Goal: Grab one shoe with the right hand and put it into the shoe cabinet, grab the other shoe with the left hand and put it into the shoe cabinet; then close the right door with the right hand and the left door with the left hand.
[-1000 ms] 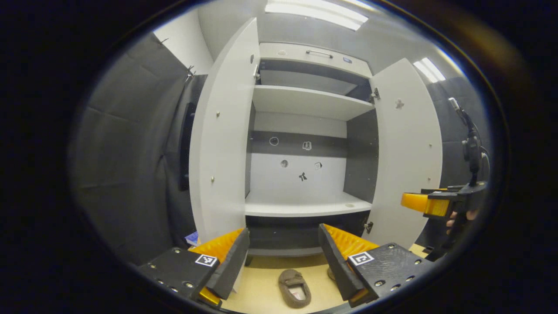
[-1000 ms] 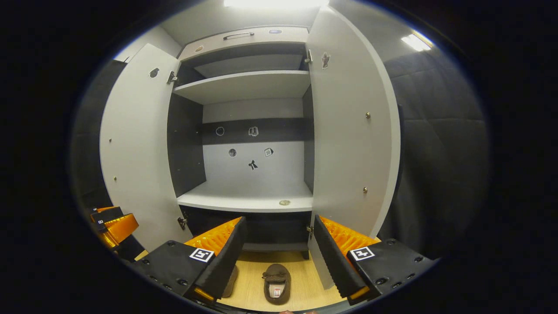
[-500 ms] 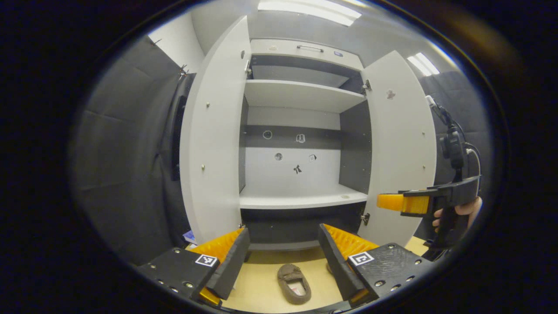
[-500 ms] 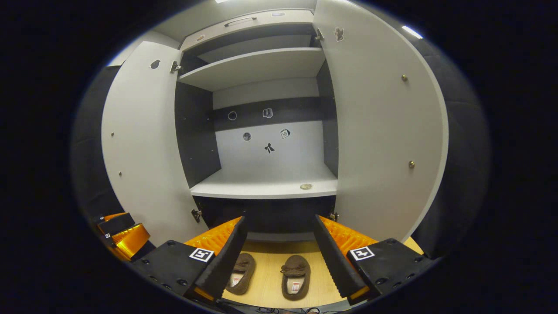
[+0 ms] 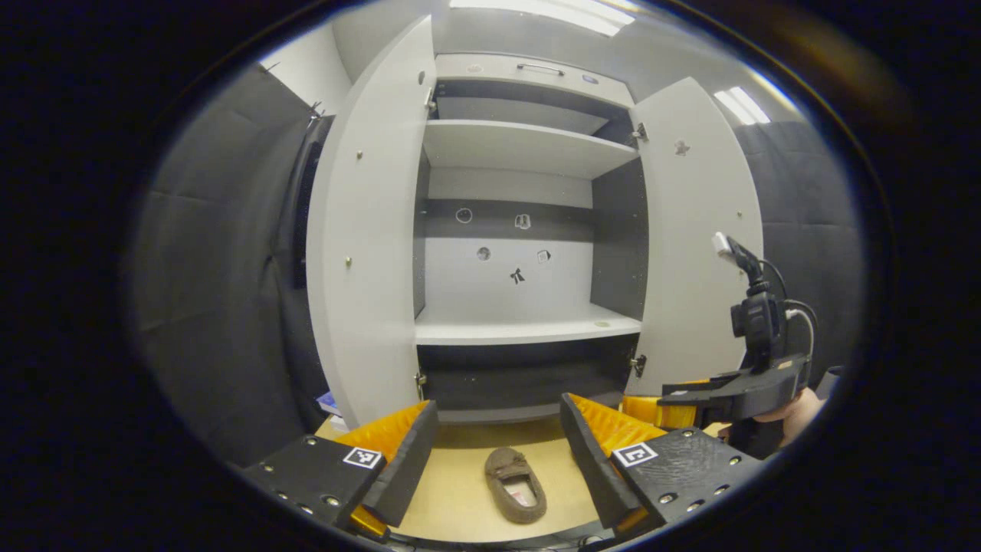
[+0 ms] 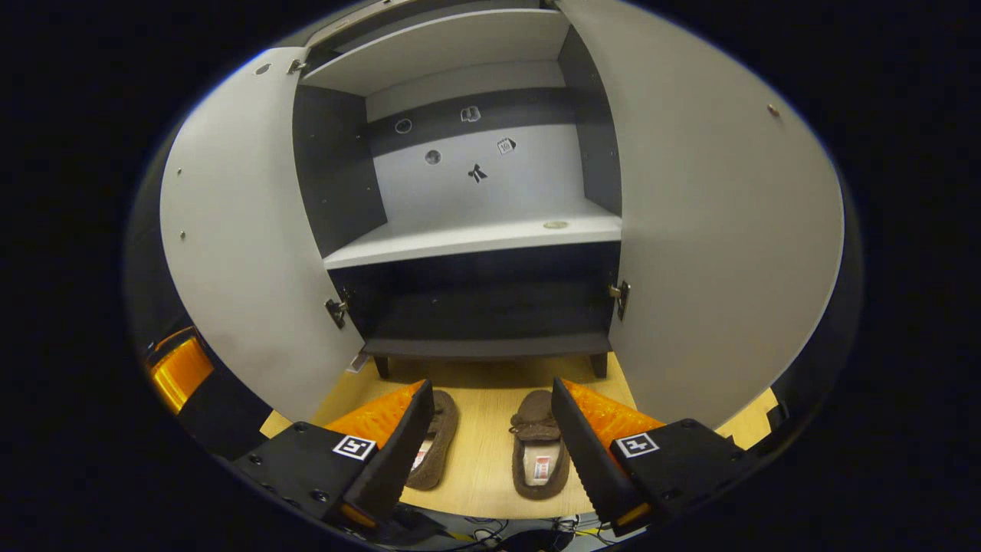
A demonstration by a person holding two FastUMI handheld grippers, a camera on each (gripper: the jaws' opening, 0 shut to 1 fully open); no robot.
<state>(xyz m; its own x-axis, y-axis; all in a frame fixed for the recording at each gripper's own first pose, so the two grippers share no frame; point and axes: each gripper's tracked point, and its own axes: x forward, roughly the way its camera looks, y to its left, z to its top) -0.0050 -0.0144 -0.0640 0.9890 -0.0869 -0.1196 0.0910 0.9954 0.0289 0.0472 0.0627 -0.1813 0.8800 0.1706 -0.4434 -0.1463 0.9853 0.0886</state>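
Note:
Two brown slippers lie side by side on the wooden floor before the open shoe cabinet (image 6: 490, 230). In the right gripper view, the left slipper (image 6: 437, 448) is partly behind one finger and the right slipper (image 6: 539, 452) lies between the fingers. My right gripper (image 6: 490, 386) hangs open above them, holding nothing. My left gripper (image 5: 497, 406) is open too, higher up, with one slipper (image 5: 515, 484) on the floor below it. The left gripper view also has the right gripper (image 5: 651, 412) low at the right, held by a hand (image 5: 789, 410).
Both cabinet doors stand wide open: the left door (image 6: 245, 253) and the right door (image 6: 720, 230). The dark bottom compartment (image 6: 490, 307) and the pale shelf above it hold no shoes. Black cloth walls close in both sides. The left gripper (image 6: 180, 372) shows at the left edge.
My right gripper has dropped and tipped down toward the floor, bringing both slippers into its view. My left gripper has barely shifted.

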